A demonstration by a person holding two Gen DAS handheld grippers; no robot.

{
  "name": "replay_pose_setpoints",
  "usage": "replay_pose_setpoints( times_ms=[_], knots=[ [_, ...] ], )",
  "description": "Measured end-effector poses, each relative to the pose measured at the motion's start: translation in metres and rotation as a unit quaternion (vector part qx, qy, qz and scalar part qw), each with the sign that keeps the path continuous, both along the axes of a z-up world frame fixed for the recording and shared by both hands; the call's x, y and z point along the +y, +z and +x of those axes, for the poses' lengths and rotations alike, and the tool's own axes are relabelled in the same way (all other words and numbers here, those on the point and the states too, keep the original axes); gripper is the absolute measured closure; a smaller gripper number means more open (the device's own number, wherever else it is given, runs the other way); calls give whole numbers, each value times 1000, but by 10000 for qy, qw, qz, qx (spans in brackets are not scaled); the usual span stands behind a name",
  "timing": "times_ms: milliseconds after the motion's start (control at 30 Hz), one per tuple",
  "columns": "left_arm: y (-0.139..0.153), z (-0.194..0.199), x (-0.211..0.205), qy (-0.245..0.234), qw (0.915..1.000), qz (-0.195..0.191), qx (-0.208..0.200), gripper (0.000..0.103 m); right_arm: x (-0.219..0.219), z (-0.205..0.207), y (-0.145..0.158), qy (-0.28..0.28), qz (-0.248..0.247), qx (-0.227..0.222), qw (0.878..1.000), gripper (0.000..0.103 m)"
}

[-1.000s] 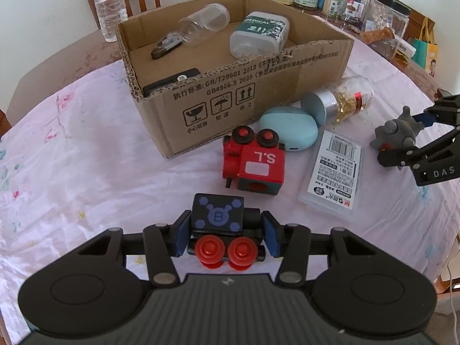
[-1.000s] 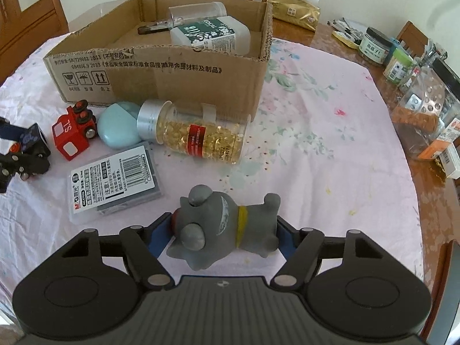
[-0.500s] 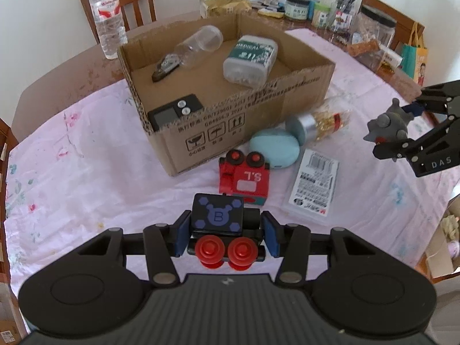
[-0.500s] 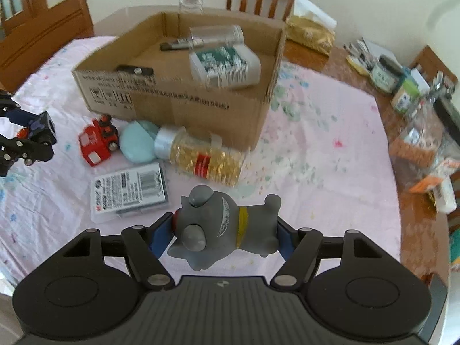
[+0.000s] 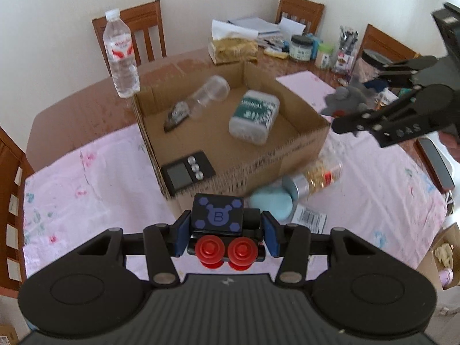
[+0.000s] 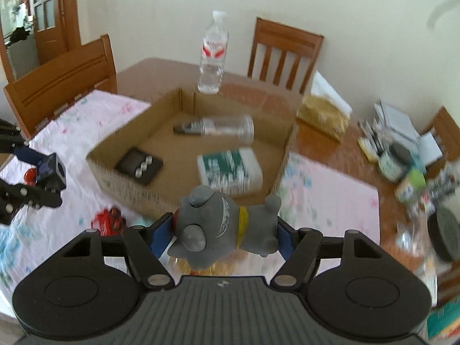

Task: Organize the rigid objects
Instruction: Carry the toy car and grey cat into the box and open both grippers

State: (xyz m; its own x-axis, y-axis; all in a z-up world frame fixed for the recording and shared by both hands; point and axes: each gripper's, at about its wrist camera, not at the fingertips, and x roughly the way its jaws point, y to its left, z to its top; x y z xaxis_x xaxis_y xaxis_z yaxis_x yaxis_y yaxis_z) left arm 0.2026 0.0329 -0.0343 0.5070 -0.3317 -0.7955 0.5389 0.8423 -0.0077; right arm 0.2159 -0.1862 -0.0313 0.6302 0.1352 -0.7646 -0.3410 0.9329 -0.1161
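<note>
My left gripper (image 5: pixel 226 235) is shut on a black toy train car (image 5: pixel 218 215) with a blue "B" top and red wheels, held in the air just in front of the open cardboard box (image 5: pixel 299 155). My right gripper (image 6: pixel 222 234) is shut on a grey rubber animal toy (image 6: pixel 218 227) with a yellow collar, also lifted near the box (image 6: pixel 281 158). In the left wrist view that gripper (image 5: pixel 371 106) hangs to the right of the box. Inside the box lie a clear bottle (image 5: pixel 210 93), a white tub with a green label (image 5: pixel 254 116) and a black pocket scale (image 5: pixel 188 172).
On the pink cloth by the box lie a red toy train (image 6: pixel 107 220), a pale blue case (image 5: pixel 271 202), a jar of gold capsules (image 5: pixel 313 179) and a barcoded packet (image 5: pixel 310 220). A water bottle (image 5: pixel 120 54) stands behind the box. Jars and clutter fill the far right; wooden chairs ring the table.
Both grippers have risen off the table with their toys and come closer to the box. The right one has swung in over the box's near side.
</note>
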Motion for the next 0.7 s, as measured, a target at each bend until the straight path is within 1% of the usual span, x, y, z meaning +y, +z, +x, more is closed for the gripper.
replay_pose_setpoints(
  times_ms=[167,233,267,333,467,600,700],
  knots=[
    [10,12,-2,198,9997,-25,-136,53,4,34,3,147,-1,-95,9998,27],
    [14,16,-4,271,9994,-15,-207,53,6,45,0,215,30,-100,9997,24],
    [15,19,-5,300,9993,-3,-235,53,6,51,-3,246,71,-32,9997,21],
    [17,24,-5,354,9990,17,-282,53,6,56,-9,249,159,98,9995,0],
    [19,35,-8,425,9986,49,-316,53,6,52,-17,265,347,226,9988,0],
    [18,47,-11,394,9987,62,-324,53,3,43,-21,79,516,363,9980,0],
    [16,60,-16,363,9989,58,-288,53,2,34,-20,-153,556,375,9976,0]
  ],
)
